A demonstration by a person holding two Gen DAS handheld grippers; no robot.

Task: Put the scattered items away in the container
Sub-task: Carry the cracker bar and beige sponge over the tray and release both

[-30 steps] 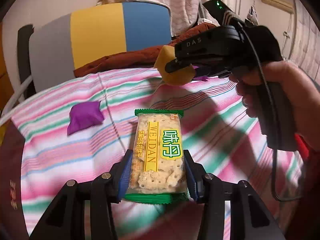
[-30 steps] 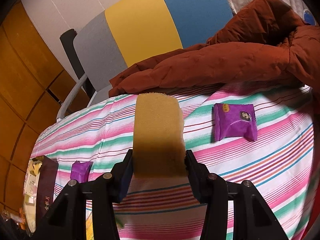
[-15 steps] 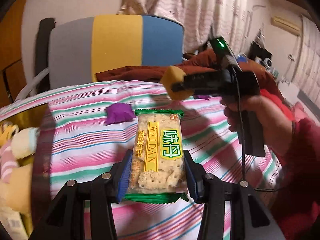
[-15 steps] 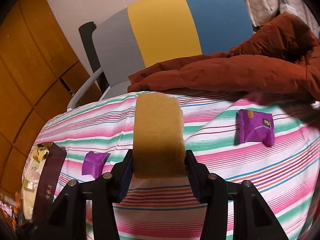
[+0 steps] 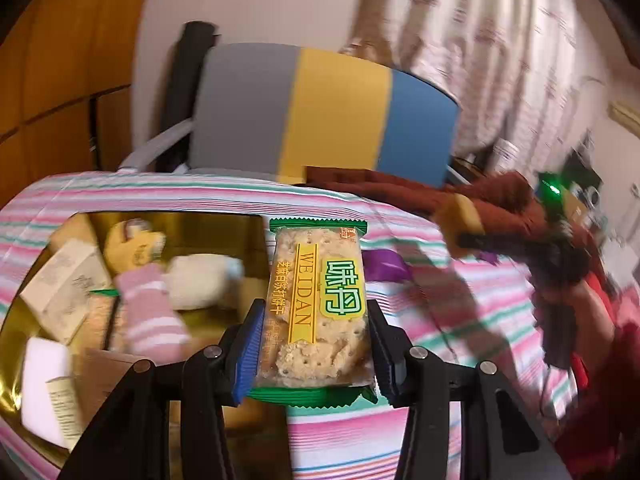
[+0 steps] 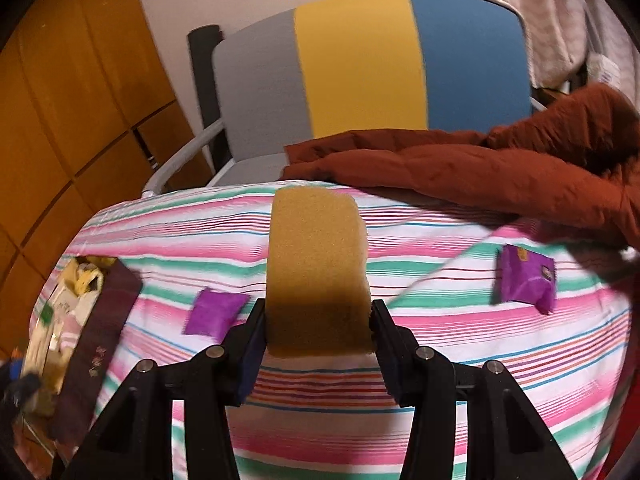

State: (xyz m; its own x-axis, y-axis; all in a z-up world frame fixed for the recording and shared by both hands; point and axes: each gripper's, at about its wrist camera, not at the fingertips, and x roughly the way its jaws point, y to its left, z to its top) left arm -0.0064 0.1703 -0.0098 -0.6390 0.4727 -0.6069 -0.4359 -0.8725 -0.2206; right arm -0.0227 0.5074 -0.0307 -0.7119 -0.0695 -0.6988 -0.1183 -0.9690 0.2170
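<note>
1. Two claws are loaded, and we read the scene from its left side, where the container point(image 5: 256, 236), a gold-lined box with a dark outer wall, sits open on the striped bed point(image 5: 400, 436). It already holds a small carton, a pink striped sock point(image 5: 150, 314) and a pale soft toy; motion blur keeps us from naming the rest with confidence.
2. Next comes our left claw point(image 5: 316, 344), closed on the cracker packet point(image 5: 318, 300). The packet's long axis runs straight out along the fingers, its far end pointing away from us. The box opening lies just to the left of the packet and below it, so we judge a short leftward carry and a release would drop it in.
3. Further right, our right claw point(image 6: 318, 334) grips the yellow sponge point(image 6: 318, 268) by its near end, long axis also forward. In its own view the box point(image 6: 100, 320) sits far off at the left edge, so the left hand is clearly the nearer one.
4. Still loose on the bed are two purple sachets: one point(image 6: 214, 312) just left of the sponge, the other point(image 6: 526, 278) well to the right, near the rust-coloured quilt point(image 6: 480, 172).
</note>
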